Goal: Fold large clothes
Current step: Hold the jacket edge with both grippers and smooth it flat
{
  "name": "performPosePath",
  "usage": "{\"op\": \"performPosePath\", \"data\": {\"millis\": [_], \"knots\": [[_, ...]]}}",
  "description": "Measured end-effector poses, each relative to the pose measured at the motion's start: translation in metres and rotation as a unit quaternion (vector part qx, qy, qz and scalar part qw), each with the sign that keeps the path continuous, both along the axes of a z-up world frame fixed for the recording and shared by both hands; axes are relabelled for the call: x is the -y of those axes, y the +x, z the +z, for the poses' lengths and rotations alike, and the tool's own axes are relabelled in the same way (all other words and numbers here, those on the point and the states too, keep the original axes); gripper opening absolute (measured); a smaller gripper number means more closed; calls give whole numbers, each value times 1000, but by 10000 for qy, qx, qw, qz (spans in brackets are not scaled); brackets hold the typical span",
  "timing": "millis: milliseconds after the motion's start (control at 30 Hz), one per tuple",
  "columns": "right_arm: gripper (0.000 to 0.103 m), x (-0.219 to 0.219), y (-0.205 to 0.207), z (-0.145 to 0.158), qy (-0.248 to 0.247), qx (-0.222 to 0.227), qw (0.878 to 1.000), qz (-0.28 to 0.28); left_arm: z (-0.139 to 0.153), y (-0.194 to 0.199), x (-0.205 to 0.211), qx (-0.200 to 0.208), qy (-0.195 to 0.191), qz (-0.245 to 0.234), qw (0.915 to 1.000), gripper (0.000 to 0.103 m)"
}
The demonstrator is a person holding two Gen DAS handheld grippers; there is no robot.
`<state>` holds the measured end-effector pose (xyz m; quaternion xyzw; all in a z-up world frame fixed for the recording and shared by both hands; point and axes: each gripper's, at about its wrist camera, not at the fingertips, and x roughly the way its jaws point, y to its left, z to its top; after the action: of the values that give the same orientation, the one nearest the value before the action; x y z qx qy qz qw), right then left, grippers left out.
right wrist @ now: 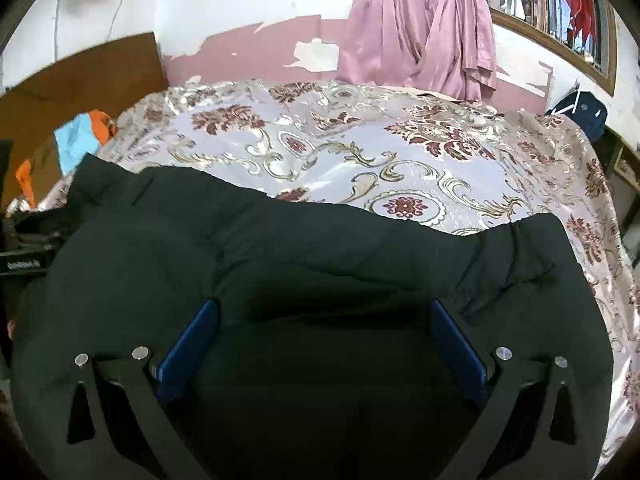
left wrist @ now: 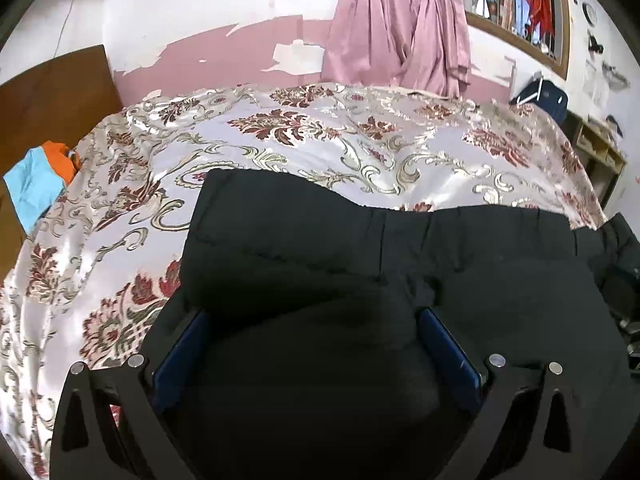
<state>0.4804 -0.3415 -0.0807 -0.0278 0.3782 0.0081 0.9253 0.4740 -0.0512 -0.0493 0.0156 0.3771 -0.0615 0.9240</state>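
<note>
A large black garment (left wrist: 320,240) lies spread on the flowered bedspread (left wrist: 280,140), its elastic waistband along the far edge. It also fills the lower half of the right wrist view (right wrist: 280,248). My left gripper (left wrist: 316,320) is open, its blue-padded fingers (left wrist: 184,344) wide apart just above the cloth, over its left part. My right gripper (right wrist: 324,312) is open too, its blue-padded fingers (right wrist: 192,336) spread above the garment's right part. Neither holds any cloth.
The bedspread (right wrist: 360,144) reaches back to a pink and white wall with pink curtains (left wrist: 400,24). A blue and orange cloth (left wrist: 40,180) lies at the bed's left edge by a brown headboard (left wrist: 56,92). A dark bag (right wrist: 580,112) and shelves stand right.
</note>
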Motion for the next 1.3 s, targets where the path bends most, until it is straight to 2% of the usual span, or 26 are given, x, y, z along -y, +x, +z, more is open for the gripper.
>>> {"op": "performPosePath", "data": {"millis": [300,800,1300], "knots": [[102,0,7,-8,72,17,10000,-11,-11,3,-4,72,-288,24,9996,103],[102,-1,0,-12,66,241,9997,-68,-16,1,0,186,-238,34,9995,103],[102,-4,-8,-10,-185,461,9986,-188,-18,1,-1,237,-126,47,9996,103]]}}
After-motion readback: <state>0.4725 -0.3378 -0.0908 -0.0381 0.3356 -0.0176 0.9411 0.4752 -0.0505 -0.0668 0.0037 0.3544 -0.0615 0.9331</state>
